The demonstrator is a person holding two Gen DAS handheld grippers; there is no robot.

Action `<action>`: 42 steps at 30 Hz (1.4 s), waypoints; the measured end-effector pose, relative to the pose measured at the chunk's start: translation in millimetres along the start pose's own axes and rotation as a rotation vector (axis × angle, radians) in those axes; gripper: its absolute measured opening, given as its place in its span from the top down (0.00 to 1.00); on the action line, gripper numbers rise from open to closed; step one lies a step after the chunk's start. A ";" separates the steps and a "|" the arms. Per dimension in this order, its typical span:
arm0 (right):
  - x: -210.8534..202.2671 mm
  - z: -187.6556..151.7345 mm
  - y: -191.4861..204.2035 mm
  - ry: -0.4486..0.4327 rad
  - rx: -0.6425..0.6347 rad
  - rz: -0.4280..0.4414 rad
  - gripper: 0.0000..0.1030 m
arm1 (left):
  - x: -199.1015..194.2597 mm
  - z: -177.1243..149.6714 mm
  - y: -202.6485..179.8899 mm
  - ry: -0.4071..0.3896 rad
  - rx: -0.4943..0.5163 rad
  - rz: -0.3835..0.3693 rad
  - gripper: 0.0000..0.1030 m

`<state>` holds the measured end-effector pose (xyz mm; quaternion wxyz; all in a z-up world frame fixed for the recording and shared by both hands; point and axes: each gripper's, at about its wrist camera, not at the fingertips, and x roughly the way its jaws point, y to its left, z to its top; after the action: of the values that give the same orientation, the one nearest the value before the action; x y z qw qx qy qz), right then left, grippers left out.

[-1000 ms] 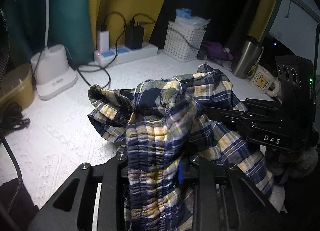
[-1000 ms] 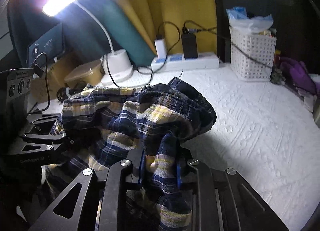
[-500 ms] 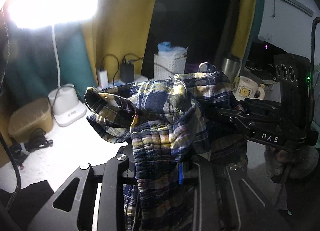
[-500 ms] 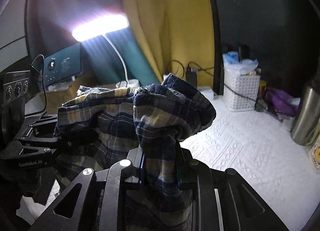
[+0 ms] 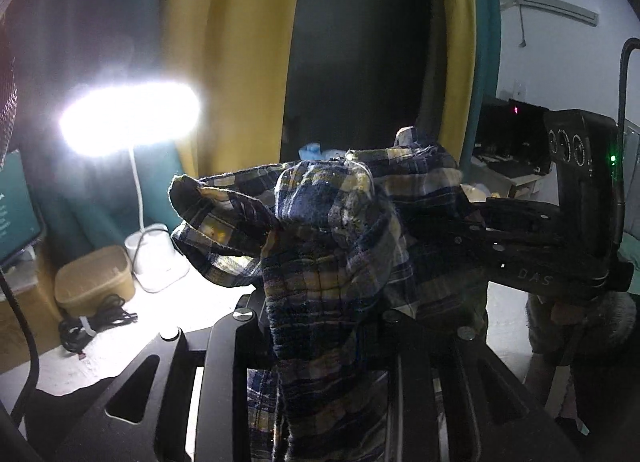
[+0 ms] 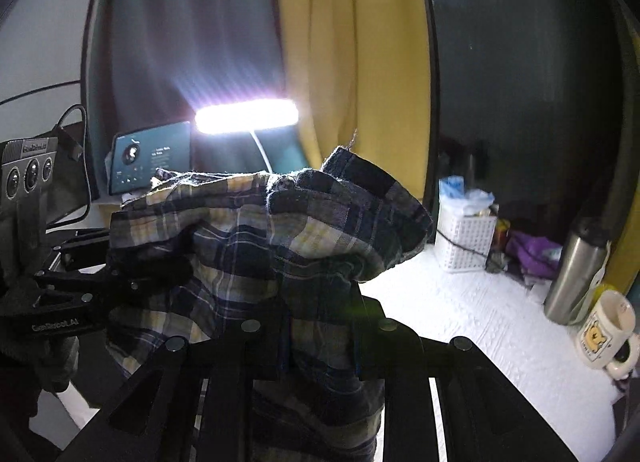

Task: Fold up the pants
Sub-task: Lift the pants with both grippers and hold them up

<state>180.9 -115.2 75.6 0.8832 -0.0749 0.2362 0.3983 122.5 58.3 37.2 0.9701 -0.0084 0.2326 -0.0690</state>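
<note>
Blue, yellow and white plaid pants [image 5: 332, 230] hang bunched in the air above the white table cover [image 6: 480, 326]. My left gripper [image 5: 320, 318] is shut on a thick gathered fold of them, which fills the gap between its fingers. My right gripper [image 6: 320, 342] is shut on another fold of the pants [image 6: 280, 238]. The two grippers are close side by side. In the left wrist view the right gripper [image 5: 520, 250] reaches in from the right with its tips buried in cloth. In the right wrist view the left gripper [image 6: 88, 286] comes in from the left the same way.
A lit desk lamp [image 5: 128, 122] stands at the back left beside a tan box [image 5: 94, 282] and a coiled cable [image 5: 96, 322]. At the back right are a white basket [image 6: 464, 238], a steel flask [image 6: 572, 274] and a mug [image 6: 604, 330]. Yellow curtains [image 6: 336, 62] hang behind.
Both grippers have risen together and carried the pants up off the table. The views now look higher, and the lamp head has come fully into sight.
</note>
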 end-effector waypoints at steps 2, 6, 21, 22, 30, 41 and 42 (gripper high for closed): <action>-7.5 3.4 7.6 -0.016 -0.013 -0.001 0.78 | -10.5 1.2 0.2 -0.020 -0.001 0.005 0.75; -21.9 10.1 23.3 -0.045 -0.042 -0.002 0.78 | -31.6 3.0 2.5 -0.047 -0.001 0.011 0.75; -43.4 23.7 86.5 -0.116 -0.110 0.060 0.78 | -102.5 -11.8 27.4 -0.138 -0.010 0.094 0.75; -43.3 23.7 90.9 -0.117 -0.114 0.065 0.78 | -105.8 -14.4 29.8 -0.141 -0.013 0.102 0.75; -40.8 19.6 124.1 -0.115 -0.131 0.107 0.78 | -135.2 -32.2 45.2 -0.151 -0.029 0.143 0.75; -25.5 11.5 155.5 -0.095 -0.141 0.144 0.78 | -157.6 -52.6 61.8 -0.147 -0.059 0.183 0.75; -24.3 10.1 158.5 -0.091 -0.141 0.147 0.78 | -157.2 -53.5 62.9 -0.143 -0.062 0.184 0.75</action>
<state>53.5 -21.7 104.9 0.8538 -0.1012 0.1720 0.4808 -32.2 143.1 57.3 0.9857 -0.0217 0.1644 0.0284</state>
